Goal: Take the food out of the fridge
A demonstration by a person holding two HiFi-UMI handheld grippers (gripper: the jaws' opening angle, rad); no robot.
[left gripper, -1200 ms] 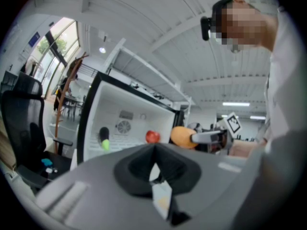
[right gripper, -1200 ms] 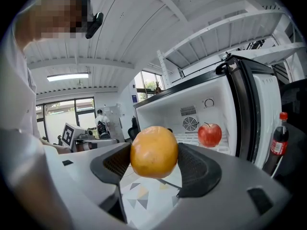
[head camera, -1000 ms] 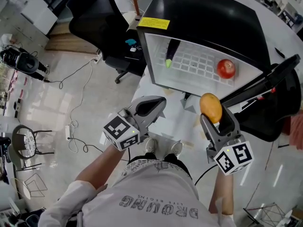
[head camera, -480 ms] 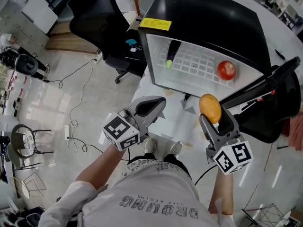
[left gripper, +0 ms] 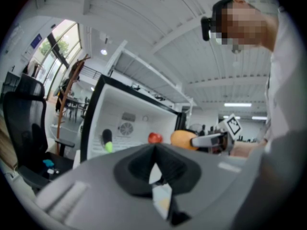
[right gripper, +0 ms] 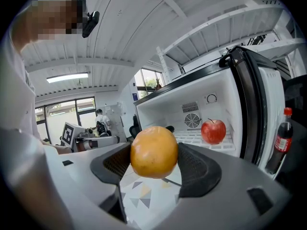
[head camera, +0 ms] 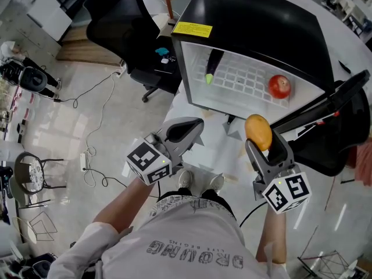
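A small black fridge (head camera: 256,22) stands open ahead of me, white inside with a wire shelf (head camera: 244,80). A red apple (head camera: 279,86) rests on the shelf at the right, also visible as the apple (right gripper: 213,131). A dark vegetable with a green tip (head camera: 210,68) leans at the shelf's left. My right gripper (head camera: 260,137) is shut on an orange fruit (right gripper: 154,151), held in front of the fridge opening. My left gripper (head camera: 192,129) hangs lower left of the fridge, jaws closed together with nothing between them.
The fridge door (head camera: 325,106) swings open to the right, with a cola bottle (right gripper: 278,143) in its rack. A black office chair (head camera: 125,31) stands left of the fridge. Cables (head camera: 96,127) trail across the floor at left. A patterned white surface (head camera: 224,150) lies below the fridge.
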